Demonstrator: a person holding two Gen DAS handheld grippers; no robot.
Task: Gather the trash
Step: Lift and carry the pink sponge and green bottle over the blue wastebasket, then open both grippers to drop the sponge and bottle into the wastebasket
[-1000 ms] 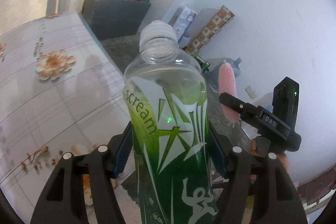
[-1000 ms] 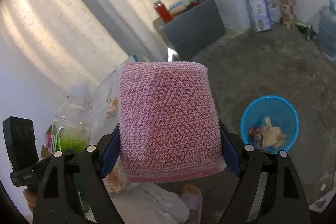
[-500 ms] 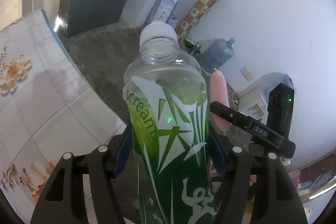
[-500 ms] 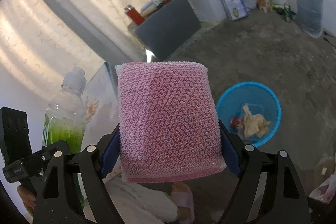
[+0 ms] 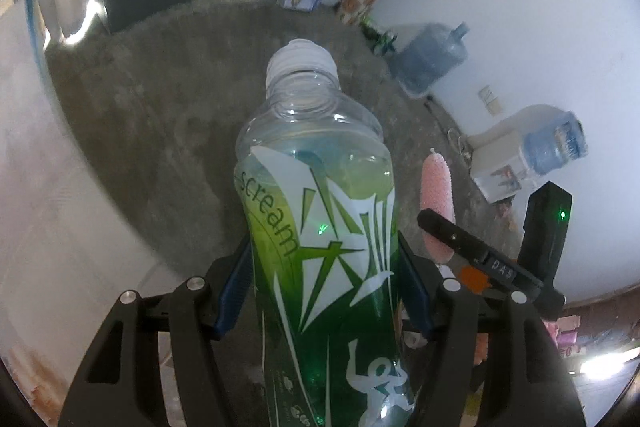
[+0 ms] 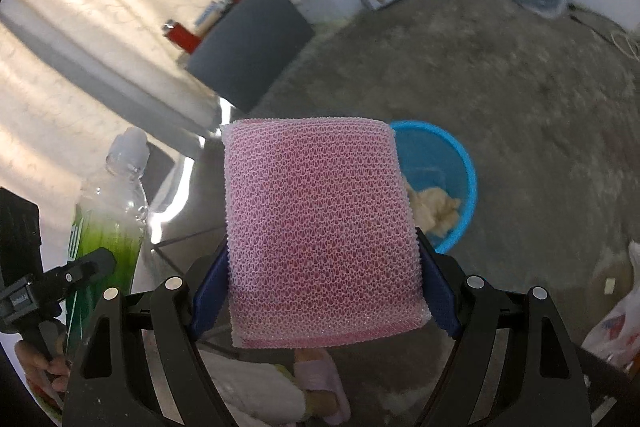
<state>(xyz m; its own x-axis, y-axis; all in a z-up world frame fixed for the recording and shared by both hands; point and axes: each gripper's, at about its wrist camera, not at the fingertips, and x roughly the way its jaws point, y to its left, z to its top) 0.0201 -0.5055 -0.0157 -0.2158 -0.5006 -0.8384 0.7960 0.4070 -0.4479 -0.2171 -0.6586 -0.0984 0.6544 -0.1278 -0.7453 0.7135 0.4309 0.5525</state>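
My left gripper (image 5: 324, 287) is shut on a clear plastic bottle (image 5: 316, 211) with a green and white label, cap pointing away from me over the grey floor. My right gripper (image 6: 324, 291) is shut on a pink mesh sponge (image 6: 320, 227), held flat-on to the camera. Behind the sponge's right edge stands a blue plastic bin (image 6: 452, 183) on the floor with crumpled paper inside; the sponge hides its left part. Each view shows the other hand's load: the sponge (image 5: 436, 203) edge-on to the right, the bottle (image 6: 112, 203) at the left.
A flower-patterned table edge (image 5: 36, 155) runs along the left. A dark grey cabinet (image 6: 248, 51) with a red flask stands by the curtain. Large water jugs (image 5: 432, 59), boxes and a patterned roll line the far wall. A slippered foot (image 6: 320, 379) is below the right gripper.
Both grippers swung away from the table and tilted down toward the floor. The blue bin has drawn closer and now sits partly behind the sponge. Both grips are unchanged.
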